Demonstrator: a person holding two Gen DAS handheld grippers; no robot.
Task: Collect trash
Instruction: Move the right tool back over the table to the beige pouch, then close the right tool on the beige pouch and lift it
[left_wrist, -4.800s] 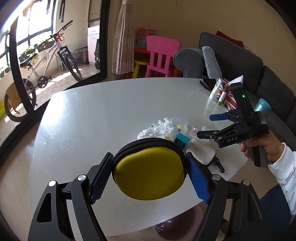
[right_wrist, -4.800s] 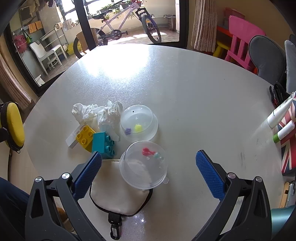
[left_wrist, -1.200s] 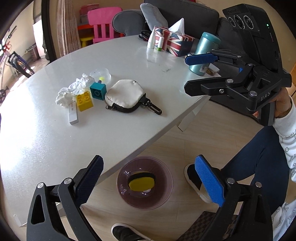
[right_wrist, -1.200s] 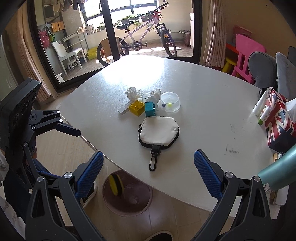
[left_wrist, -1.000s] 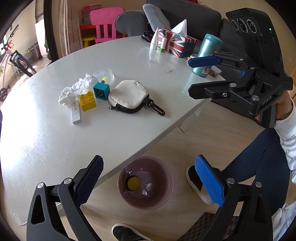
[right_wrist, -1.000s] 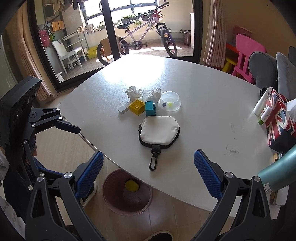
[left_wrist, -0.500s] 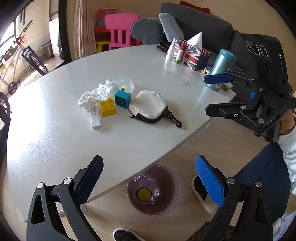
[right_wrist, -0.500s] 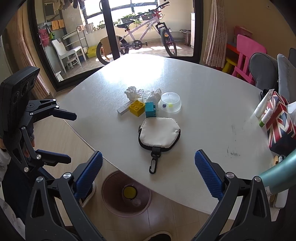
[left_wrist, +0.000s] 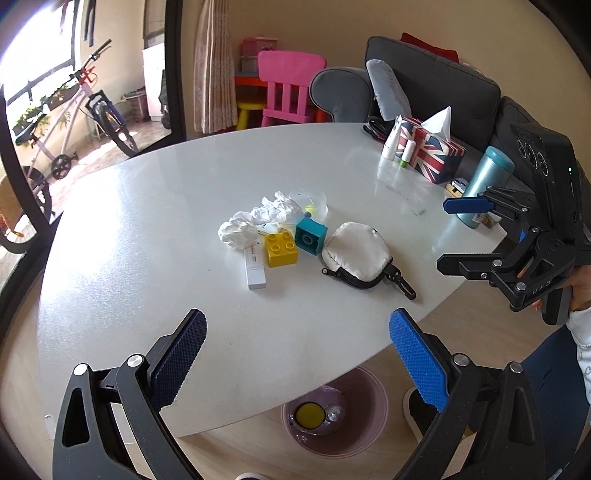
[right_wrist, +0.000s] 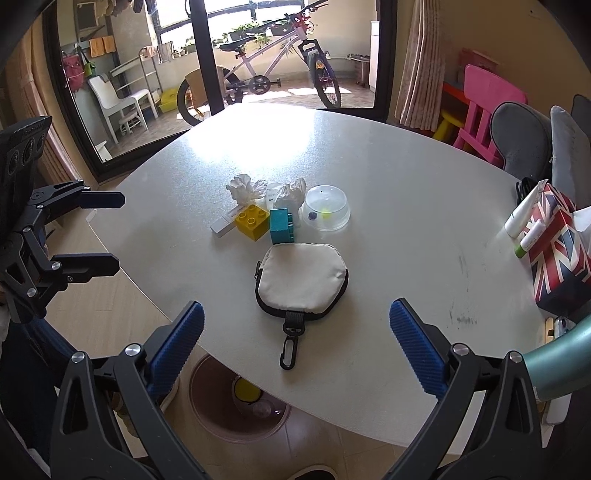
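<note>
Left tongs (left_wrist: 297, 354): standing wide open and holding nothing, hovering over the near edge of the worktop (left_wrist: 177, 206).
Right tongs (right_wrist: 295, 343): also gaping wide and empty, hanging above the near rim of the worktop; a hand (left_wrist: 580, 291) is gripping the handle.
Bin (left_wrist: 369, 424): a purplish round bin sitting on the floor, partly tucked under the worktop edge.
Bin contents: a yellow round pouch (left_wrist: 309, 414) lying at the bottom, with a clear plastic piece (left_wrist: 333, 414) resting just beside it.
Crumpled tissues (left_wrist: 258, 221): lying near the middle of the worktop, touching the bricks and the dome.
Clear dome lid (right_wrist: 325, 212): sitting upside-rim-down beside the tissues, with small coloured bits showing through it.
Yellow brick (left_wrist: 280, 249): resting on the worktop, just beside the teal brick (left_wrist: 311, 235).
White stick (left_wrist: 255, 269): lying flat, touching the yellow brick's side.
White zip pouch (right_wrist: 301, 278): lying flat near the bricks, its black clip (right_wrist: 290, 345) pointing toward the worktop edge.
Flag-print tissue box (left_wrist: 428, 151): standing at the far right, with two small tubes (left_wrist: 397, 146) leaning against it.
Teal flask (left_wrist: 485, 184): standing upright near the right edge.
</note>
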